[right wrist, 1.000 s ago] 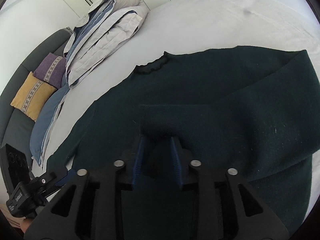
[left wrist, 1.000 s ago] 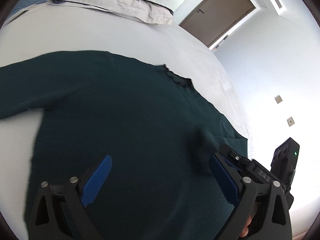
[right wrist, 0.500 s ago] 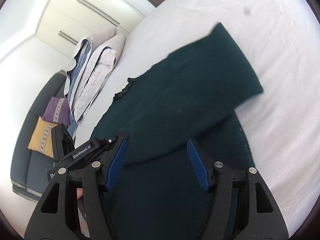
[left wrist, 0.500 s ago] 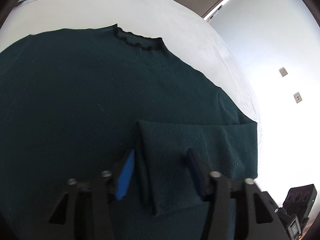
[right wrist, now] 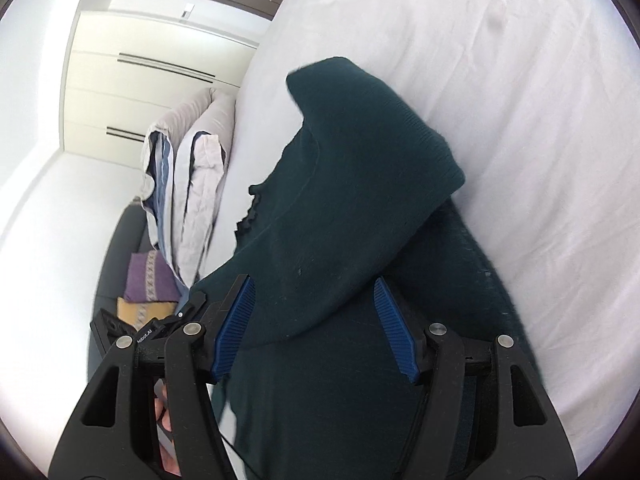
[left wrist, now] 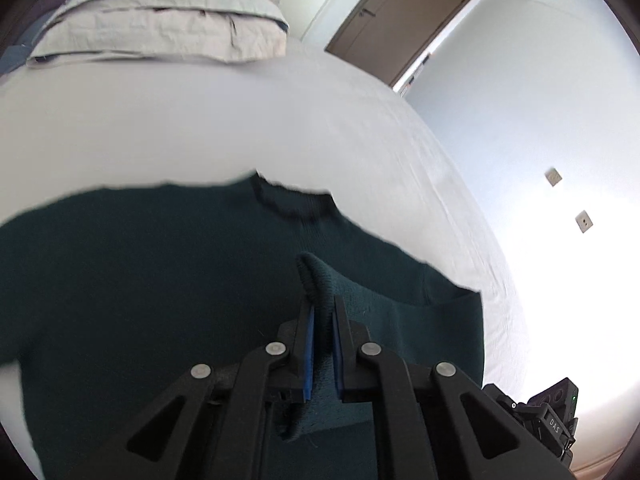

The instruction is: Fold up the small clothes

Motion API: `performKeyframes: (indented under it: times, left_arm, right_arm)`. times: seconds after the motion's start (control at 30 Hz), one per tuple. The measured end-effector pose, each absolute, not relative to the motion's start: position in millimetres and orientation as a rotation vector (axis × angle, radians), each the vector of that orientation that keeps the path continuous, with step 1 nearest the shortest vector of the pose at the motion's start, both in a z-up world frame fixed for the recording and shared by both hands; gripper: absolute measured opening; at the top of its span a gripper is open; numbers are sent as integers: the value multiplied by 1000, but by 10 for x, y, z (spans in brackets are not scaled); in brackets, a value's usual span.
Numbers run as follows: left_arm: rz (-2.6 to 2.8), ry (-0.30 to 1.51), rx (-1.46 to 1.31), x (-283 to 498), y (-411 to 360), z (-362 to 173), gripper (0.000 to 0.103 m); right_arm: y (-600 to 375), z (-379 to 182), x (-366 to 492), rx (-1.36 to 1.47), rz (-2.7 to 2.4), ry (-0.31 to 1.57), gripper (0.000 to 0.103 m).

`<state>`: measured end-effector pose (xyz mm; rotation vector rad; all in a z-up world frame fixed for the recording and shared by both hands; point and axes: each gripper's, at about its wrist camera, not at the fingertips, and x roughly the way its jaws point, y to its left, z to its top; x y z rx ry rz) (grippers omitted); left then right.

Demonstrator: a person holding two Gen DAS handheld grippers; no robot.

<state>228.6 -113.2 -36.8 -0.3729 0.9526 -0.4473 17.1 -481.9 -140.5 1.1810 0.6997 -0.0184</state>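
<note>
A dark green knit sweater (left wrist: 140, 280) lies flat on the white bed (left wrist: 240, 128), neck opening pointing away. My left gripper (left wrist: 321, 312) is shut on the cuff of a sleeve (left wrist: 316, 280) folded over the sweater's body, and holds it lifted. In the right wrist view the sweater (right wrist: 360, 220) has its sleeve folded over the body. My right gripper (right wrist: 314, 312) is open just above the folded sleeve, holding nothing. The other gripper shows at lower left (right wrist: 152, 332).
Folded grey and blue bedding (left wrist: 160, 28) is stacked at the head of the bed. A brown door (left wrist: 404, 16) is beyond the bed. A dark sofa with purple (right wrist: 148, 276) and yellow cushions stands beside the bed. White wardrobes (right wrist: 160, 60) line the wall.
My left gripper closed from open onto the sleeve cuff and raised it. My right gripper let go of the sleeve it had pinched, opened, and turned toward the sweater's side.
</note>
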Motion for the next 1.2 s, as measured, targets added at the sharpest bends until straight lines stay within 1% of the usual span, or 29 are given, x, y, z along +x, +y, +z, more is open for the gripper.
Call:
performKeyframes:
  times: [0.1, 0.3, 0.5, 0.67, 0.73, 0.83, 0.87, 0.93, 1.03, 1.07, 1.2]
  left_arm:
    - [-406, 928, -395, 2396, -880, -330, 9]
    - [-328, 942, -476, 2481, -349, -533, 9]
    - [-333, 1010, -446, 2449, -388, -809, 9]
    - [-335, 1027, -455, 2406, -340, -893, 9]
    - [-340, 1035, -448, 2416, -364, -917, 9]
    - [-333, 1044, -421, 2397, -437, -995, 9]
    - [-327, 1045, -423, 2405, -442, -1021, 9]
    - [-322, 1049, -432, 2437, -433, -1064, 9]
    - [-332, 1045, -429, 2461, -401, -1079, 9]
    - [-337, 1042, -427, 2464, -393, -1078, 9]
    - [-340, 1031, -426, 2492, -407, -1077, 9]
  right_arm:
    - [-4819, -1424, 306, 1227, -32, 690, 62]
    - [-4907, -1453, 453, 1277, -112, 667, 61]
    - [-4978, -1464, 606, 1293, -126, 662, 61]
    - [-5307, -1456, 495, 1326, -208, 560, 57]
    - [-5419, -1477, 464, 1330, -215, 552, 56]
    - [-5492, -1588, 435, 1339, -218, 562, 43]
    - [-5492, -1591, 425, 1321, -215, 562, 40]
    - [-5491, -1579, 410, 1304, -197, 565, 40]
    - [-5472, -1490, 347, 1306, -179, 624, 42]
    - [-5450, -1421, 319, 1288, -182, 649, 44]
    - [-5321, -929, 318, 1066, -190, 669, 44]
